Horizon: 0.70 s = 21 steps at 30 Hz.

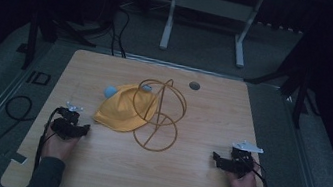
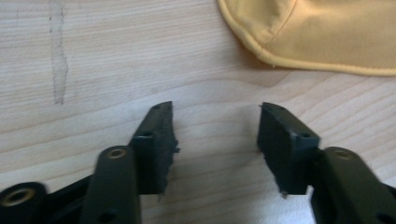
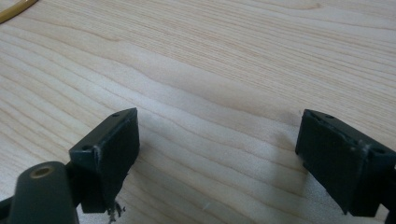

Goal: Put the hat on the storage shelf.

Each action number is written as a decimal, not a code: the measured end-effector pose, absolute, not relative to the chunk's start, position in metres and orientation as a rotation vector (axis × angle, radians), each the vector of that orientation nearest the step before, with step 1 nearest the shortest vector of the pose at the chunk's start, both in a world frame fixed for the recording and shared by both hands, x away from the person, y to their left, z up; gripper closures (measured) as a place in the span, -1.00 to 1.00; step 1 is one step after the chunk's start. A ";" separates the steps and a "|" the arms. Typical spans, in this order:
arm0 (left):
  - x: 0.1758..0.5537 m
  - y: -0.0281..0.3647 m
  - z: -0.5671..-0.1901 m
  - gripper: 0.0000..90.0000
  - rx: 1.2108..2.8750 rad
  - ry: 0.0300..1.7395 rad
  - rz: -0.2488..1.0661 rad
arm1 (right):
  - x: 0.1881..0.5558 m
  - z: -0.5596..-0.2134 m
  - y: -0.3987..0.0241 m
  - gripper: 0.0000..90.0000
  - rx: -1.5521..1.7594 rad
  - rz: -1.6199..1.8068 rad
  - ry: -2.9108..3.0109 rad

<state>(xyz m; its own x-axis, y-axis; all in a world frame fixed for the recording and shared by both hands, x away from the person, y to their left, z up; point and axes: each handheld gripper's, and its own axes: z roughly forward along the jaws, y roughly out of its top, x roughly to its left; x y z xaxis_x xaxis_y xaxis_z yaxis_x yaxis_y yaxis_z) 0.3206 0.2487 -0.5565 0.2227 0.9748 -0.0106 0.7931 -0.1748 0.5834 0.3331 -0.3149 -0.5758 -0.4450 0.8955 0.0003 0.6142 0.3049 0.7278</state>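
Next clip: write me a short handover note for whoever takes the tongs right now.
Left tongs: open, nothing between the jaws, low over the table, close to the near edge of the yellow cloth.
Right tongs: open and holding nothing, over bare wood at the right side.
Things: the cloth lies crumpled mid-table, partly against the gold wire stand; a small pale blue thing sits at the cloth's far left edge.
Done: nothing gripped yet.
Left: probably take hold of the cloth, the left tongs being nearest.

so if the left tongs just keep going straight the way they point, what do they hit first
Most likely the yellow cap. In the left gripper view the left tongs stand open over bare table, with the cap's stitched edge ahead and slightly right. The gap between looks free, though depth is hard to judge.
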 end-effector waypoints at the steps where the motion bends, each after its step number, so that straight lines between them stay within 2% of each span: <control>1: 0.320 0.251 -0.554 0.12 2.044 1.633 0.489 | 0.333 -0.576 -0.315 -0.70 1.346 0.937 2.171; 10: 0.318 0.253 -0.550 0.30 2.088 1.597 0.420 | 0.333 -0.576 -0.315 -0.70 1.345 0.938 2.172; 21: 0.315 0.255 -0.532 0.32 2.135 1.530 0.430 | 0.333 -0.576 -0.315 -0.70 1.345 0.938 2.172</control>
<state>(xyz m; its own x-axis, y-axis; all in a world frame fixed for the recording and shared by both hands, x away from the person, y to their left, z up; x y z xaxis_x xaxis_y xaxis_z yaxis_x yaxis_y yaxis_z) 0.3152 0.2555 -0.5321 0.3273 0.9447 -0.0211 0.7955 -0.2634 0.5457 0.3331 -0.3149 -0.5758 -0.4456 0.8952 0.0000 0.6140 0.3056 0.7277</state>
